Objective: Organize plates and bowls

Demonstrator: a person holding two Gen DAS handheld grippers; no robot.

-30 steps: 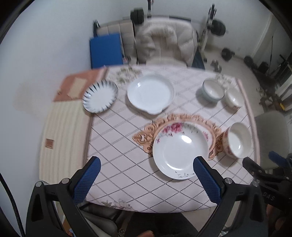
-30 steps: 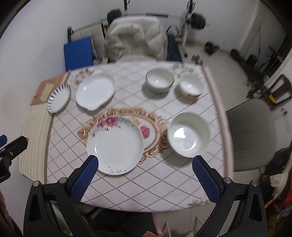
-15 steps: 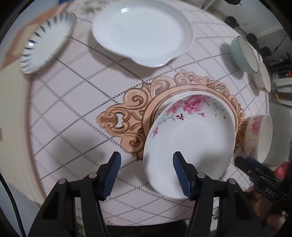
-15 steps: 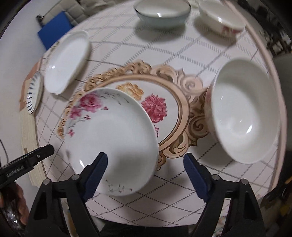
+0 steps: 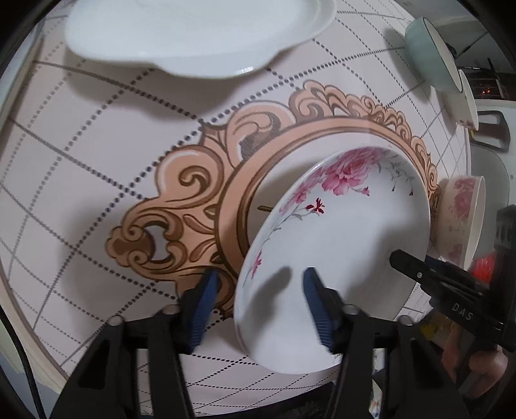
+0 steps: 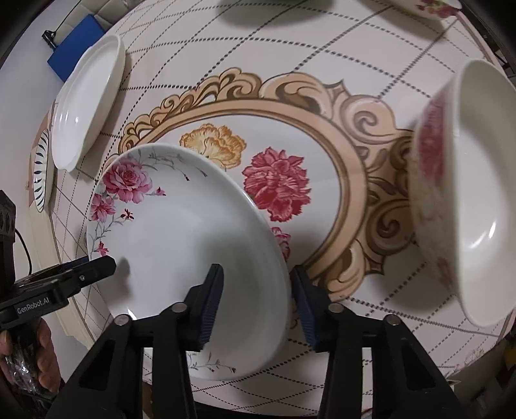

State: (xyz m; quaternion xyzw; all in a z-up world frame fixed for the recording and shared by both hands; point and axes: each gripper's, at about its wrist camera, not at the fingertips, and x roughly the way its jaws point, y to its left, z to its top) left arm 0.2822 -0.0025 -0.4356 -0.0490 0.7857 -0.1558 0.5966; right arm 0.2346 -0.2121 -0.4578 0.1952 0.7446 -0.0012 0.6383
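Both sets of jaws stand parted, each straddling an opposite edge of the rose plate [image 6: 180, 238] without yet pinching it. One blue pad of the left gripper [image 5: 259, 301] sits over the plate's inside and the other outside its left rim; the right gripper [image 6: 256, 298] mirrors this at the right rim. That plate rests on the ornate medallion printed on the tablecloth [image 6: 322, 42], near the table's front edge. Right of it stands a rose bowl [image 6: 477, 199]; beyond it lies a white plate [image 5: 193, 29].

If one side closes early or unevenly, the glazed rim could slip and the plate tip off the table edge.

Whether any pad touches the rim is hard to tell. A pale green bowl [image 5: 425, 48] is cut off at the frame.
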